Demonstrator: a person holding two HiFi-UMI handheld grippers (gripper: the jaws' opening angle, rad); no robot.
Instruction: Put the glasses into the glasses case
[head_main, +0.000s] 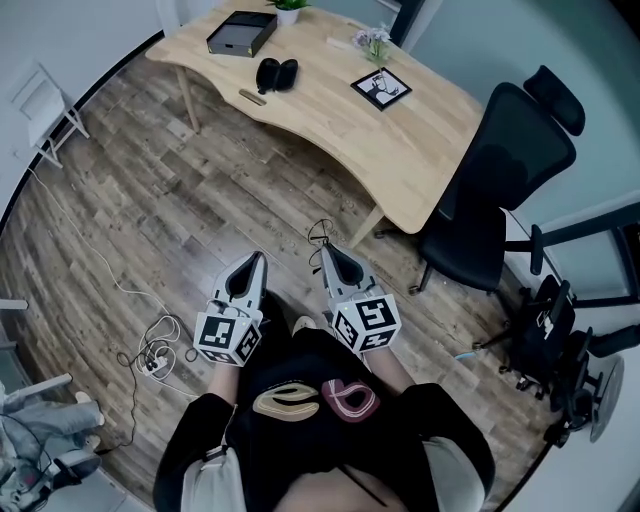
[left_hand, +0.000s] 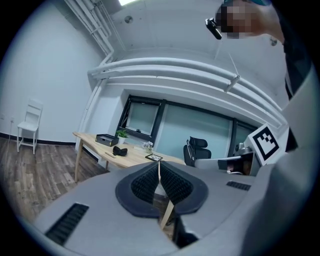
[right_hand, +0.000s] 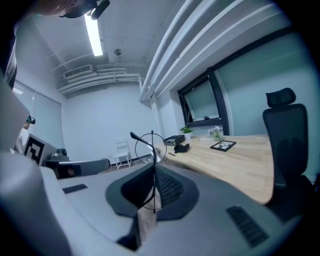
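Observation:
A pair of thin black wire-rimmed glasses sticks up from the tip of my right gripper, which is shut on it. In the right gripper view one round lens rim stands above the closed jaws. The black glasses case lies open on the light wooden table, far ahead of both grippers; it shows small in both gripper views. My left gripper is beside the right one over the wooden floor, shut and holding nothing.
A dark box, a framed picture, a potted plant and small flowers share the table. A black office chair stands at its right end. Cables lie on the floor at left, a white chair beyond.

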